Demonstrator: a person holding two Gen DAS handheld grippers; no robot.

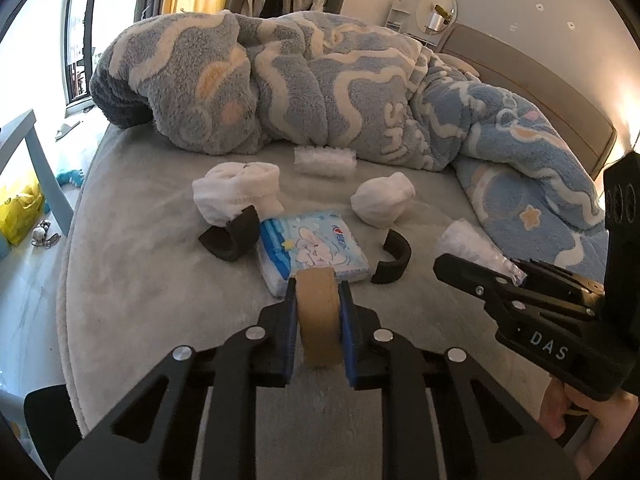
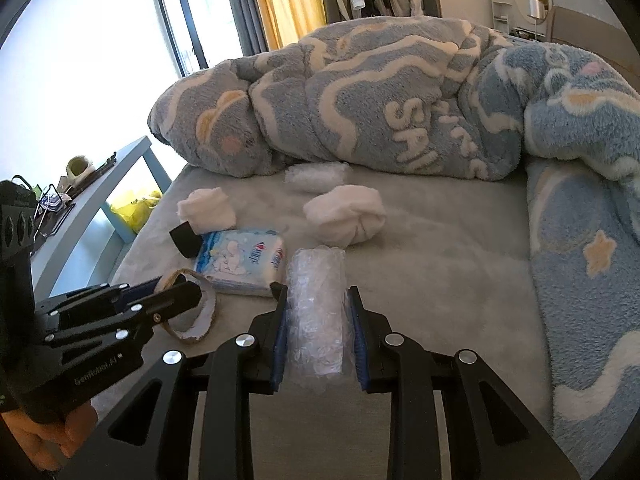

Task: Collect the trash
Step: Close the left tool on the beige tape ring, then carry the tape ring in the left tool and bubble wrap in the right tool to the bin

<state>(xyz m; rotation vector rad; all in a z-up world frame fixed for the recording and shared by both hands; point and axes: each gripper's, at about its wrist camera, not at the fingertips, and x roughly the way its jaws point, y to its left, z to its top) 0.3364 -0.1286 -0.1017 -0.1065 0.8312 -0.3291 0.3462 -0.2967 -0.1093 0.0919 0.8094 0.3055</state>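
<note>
My left gripper point(image 1: 318, 285) is shut on a brown cardboard tape ring point(image 1: 318, 320), pinched flat-side between the blue pads just above the grey bed sheet point(image 1: 140, 280). In the right wrist view the same left gripper point(image 2: 188, 290) holds the ring point(image 2: 200, 320) at the lower left. My right gripper point(image 2: 318, 292) is shut on a roll of clear bubble wrap point(image 2: 318, 312); from the left wrist it shows as the right gripper point(image 1: 442, 267) with the bubble wrap point(image 1: 472, 244) sticking out of it. A hand holds each gripper's handle.
On the sheet lie a blue tissue pack point(image 1: 312, 246), two white crumpled wads point(image 1: 236, 192) point(image 1: 382, 198), a second bubble-wrap roll point(image 1: 325, 161) and two black curved pieces point(image 1: 234, 236) point(image 1: 394, 258). A fluffy blue blanket point(image 1: 320, 80) is heaped behind. A yellow bag point(image 1: 18, 208) sits on the floor at left.
</note>
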